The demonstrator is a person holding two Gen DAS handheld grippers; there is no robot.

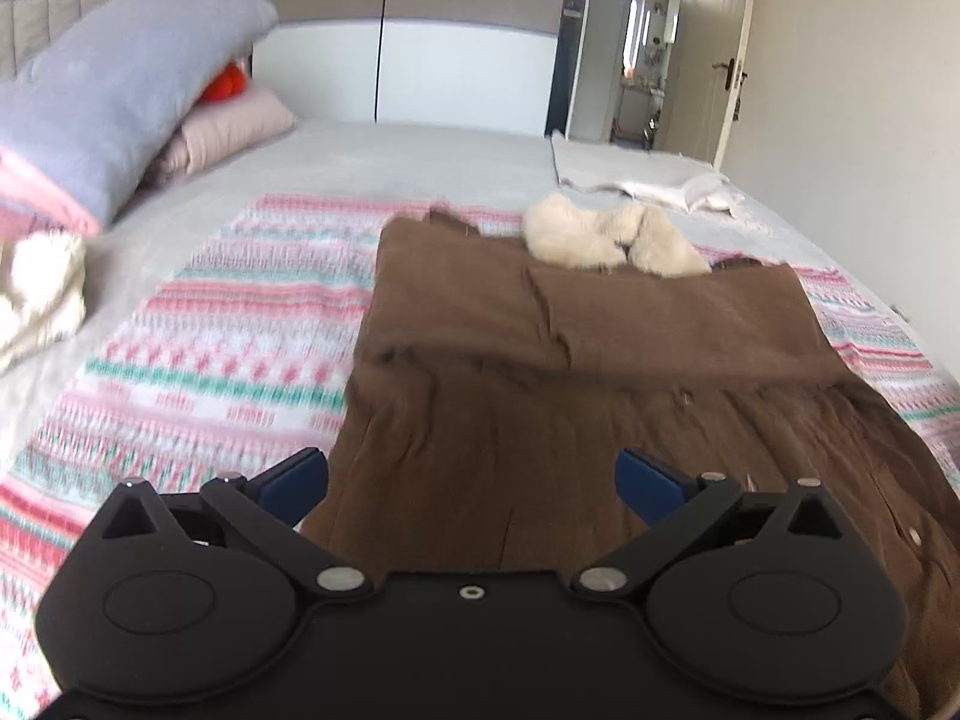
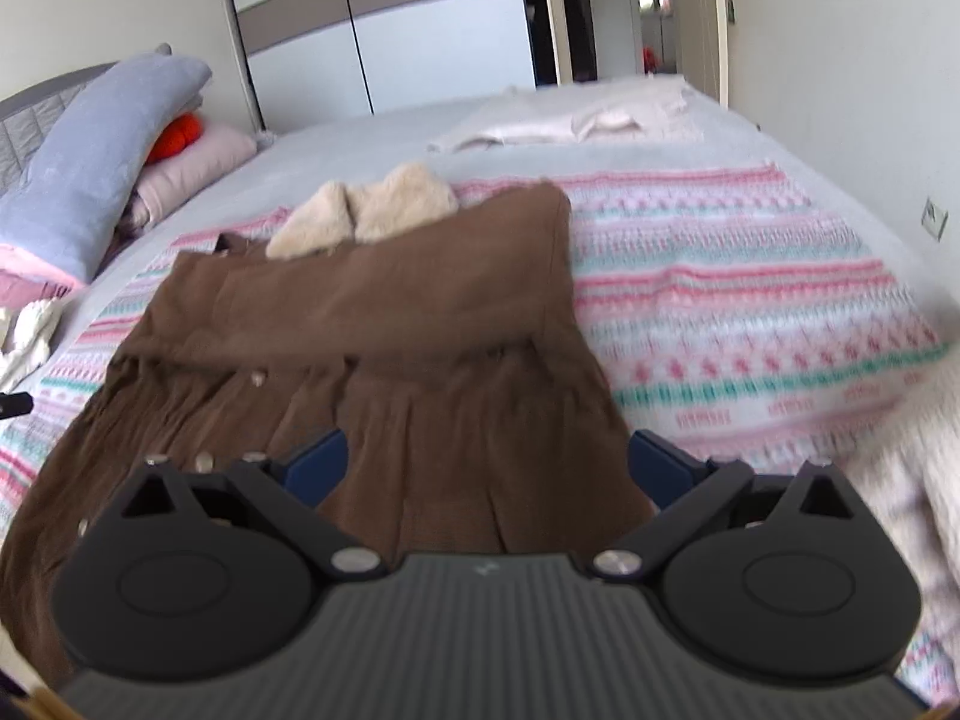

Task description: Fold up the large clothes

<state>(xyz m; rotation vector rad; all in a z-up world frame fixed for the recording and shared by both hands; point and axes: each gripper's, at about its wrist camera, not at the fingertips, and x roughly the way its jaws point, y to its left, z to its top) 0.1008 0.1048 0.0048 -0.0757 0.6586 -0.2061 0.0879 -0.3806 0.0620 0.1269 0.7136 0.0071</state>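
A large brown coat (image 1: 540,396) with a cream fleece collar (image 1: 606,237) lies flat on a striped pink, white and green blanket (image 1: 228,324). Its sleeves are folded across the chest. It also shows in the right wrist view (image 2: 384,360), with the collar (image 2: 366,213) at the far end. My left gripper (image 1: 471,480) is open and empty, over the coat's lower left part. My right gripper (image 2: 489,465) is open and empty, over the coat's lower right part near its hem edge.
The bed (image 1: 390,156) has a blue pillow (image 1: 114,96), a pink pillow (image 1: 228,126) and an orange item at the head. A cream garment (image 1: 36,294) lies at the left. A white folded cloth (image 1: 648,180) lies far right. A wardrobe and an open door stand behind.
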